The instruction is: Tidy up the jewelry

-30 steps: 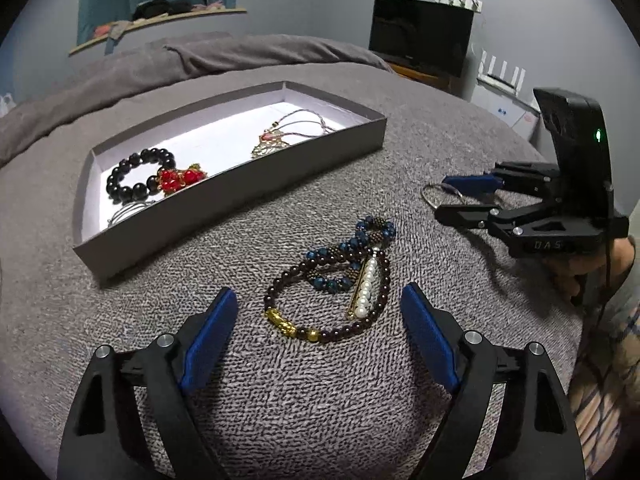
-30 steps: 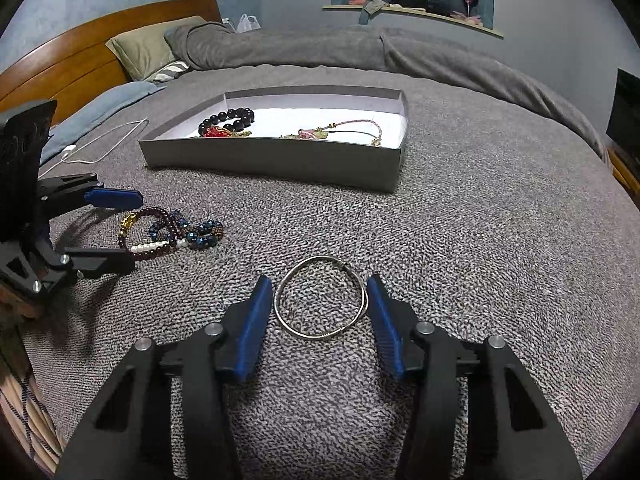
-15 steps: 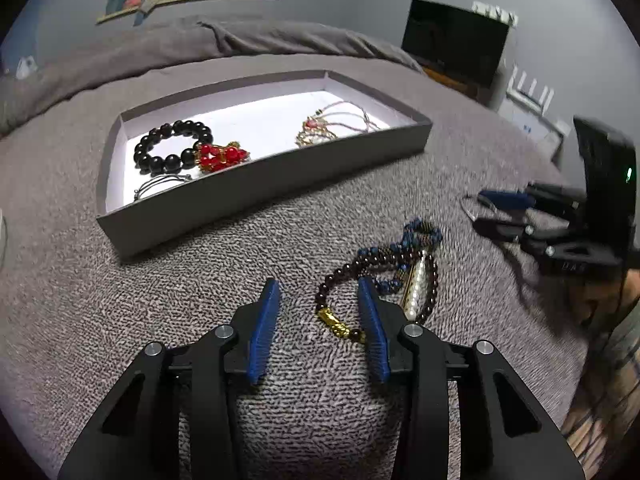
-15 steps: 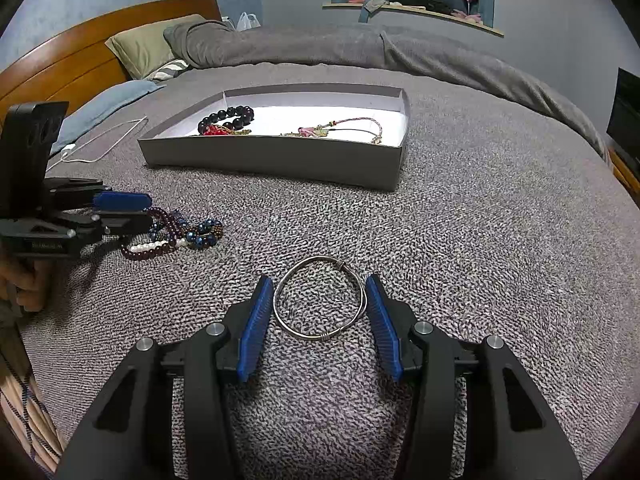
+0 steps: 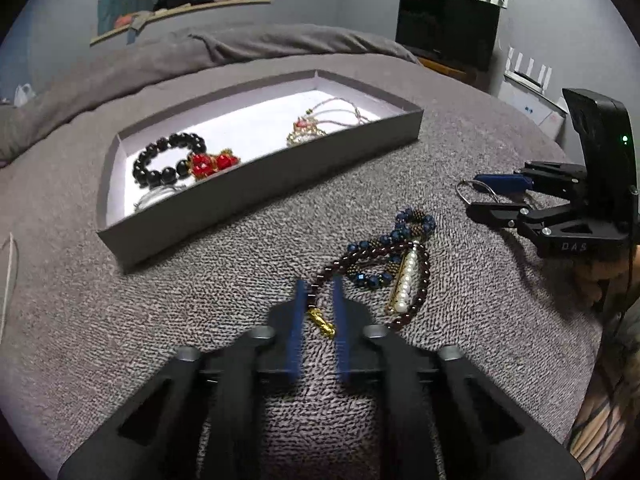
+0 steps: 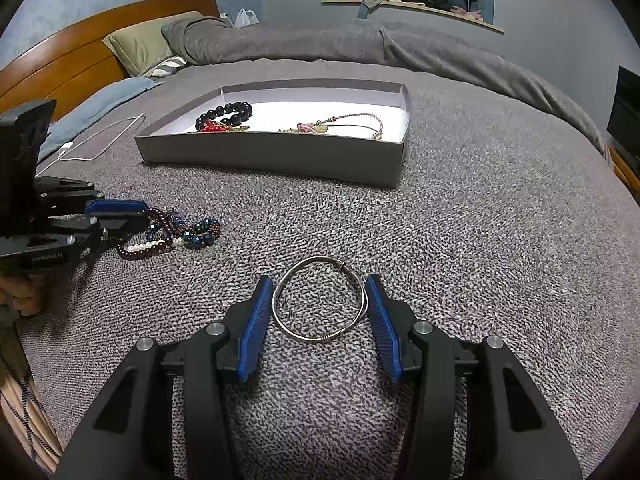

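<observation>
A grey jewelry box (image 5: pixel 256 192) (image 6: pixel 280 156) lies on the bed and holds a black bead bracelet (image 5: pixel 168 160), a red piece (image 5: pixel 212 162) and a pink cord necklace (image 5: pixel 328 120). A dark red bead bracelet with gold charm (image 5: pixel 320 320) lies tangled with blue beads (image 5: pixel 400 236) and a pearl strand (image 5: pixel 406 276). My left gripper (image 5: pixel 318 304) has its jaws nearly closed around the red bracelet's gold end. My right gripper (image 6: pixel 320 304) is open, its pads either side of a silver bangle (image 6: pixel 320 298) lying on the blanket.
The grey knit blanket (image 6: pixel 480 240) covers the bed. A white cable (image 6: pixel 100 140) lies at the left, near pillows (image 6: pixel 148 44) and a wooden headboard (image 6: pixel 60 68). A black monitor (image 5: pixel 446 28) stands beyond the bed's far edge.
My left gripper has moved forward onto the bead pile and its jaws have narrowed from wide open to almost shut around the dark red bracelet. The right gripper has stayed around the bangle.
</observation>
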Demonstrator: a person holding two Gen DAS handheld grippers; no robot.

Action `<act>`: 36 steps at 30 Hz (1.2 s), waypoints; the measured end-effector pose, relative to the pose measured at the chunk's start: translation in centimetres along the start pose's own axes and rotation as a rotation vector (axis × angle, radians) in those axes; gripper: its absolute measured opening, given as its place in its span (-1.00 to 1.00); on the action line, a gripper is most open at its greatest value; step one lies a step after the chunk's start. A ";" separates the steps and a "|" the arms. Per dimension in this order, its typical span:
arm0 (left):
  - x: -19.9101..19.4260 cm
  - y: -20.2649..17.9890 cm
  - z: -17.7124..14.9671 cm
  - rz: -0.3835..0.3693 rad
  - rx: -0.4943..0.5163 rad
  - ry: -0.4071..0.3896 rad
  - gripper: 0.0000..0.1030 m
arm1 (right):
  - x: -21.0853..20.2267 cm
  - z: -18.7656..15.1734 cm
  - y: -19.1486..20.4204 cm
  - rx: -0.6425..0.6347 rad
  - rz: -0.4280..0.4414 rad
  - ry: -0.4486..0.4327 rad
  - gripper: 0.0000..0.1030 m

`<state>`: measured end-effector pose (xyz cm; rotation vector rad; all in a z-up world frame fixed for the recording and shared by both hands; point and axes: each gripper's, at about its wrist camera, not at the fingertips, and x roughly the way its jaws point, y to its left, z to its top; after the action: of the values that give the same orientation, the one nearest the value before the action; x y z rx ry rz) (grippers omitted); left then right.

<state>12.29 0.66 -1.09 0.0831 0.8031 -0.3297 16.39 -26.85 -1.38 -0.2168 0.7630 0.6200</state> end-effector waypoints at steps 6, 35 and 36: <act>-2.1 0.9 0.6 -0.025 -0.032 -0.070 -0.86 | -0.9 0.3 -0.5 0.016 0.002 -0.035 -0.08; -2.0 4.0 1.1 0.034 -0.079 -0.044 -0.02 | -2.2 3.5 0.7 0.037 0.017 -0.146 -0.08; -1.7 4.3 0.8 0.042 -0.083 -0.027 -0.02 | -2.3 3.5 0.7 0.039 0.017 -0.147 -0.08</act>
<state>13.13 4.97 0.44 0.0181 0.7860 -0.2571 16.73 -25.87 2.72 -0.1276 0.6348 0.6301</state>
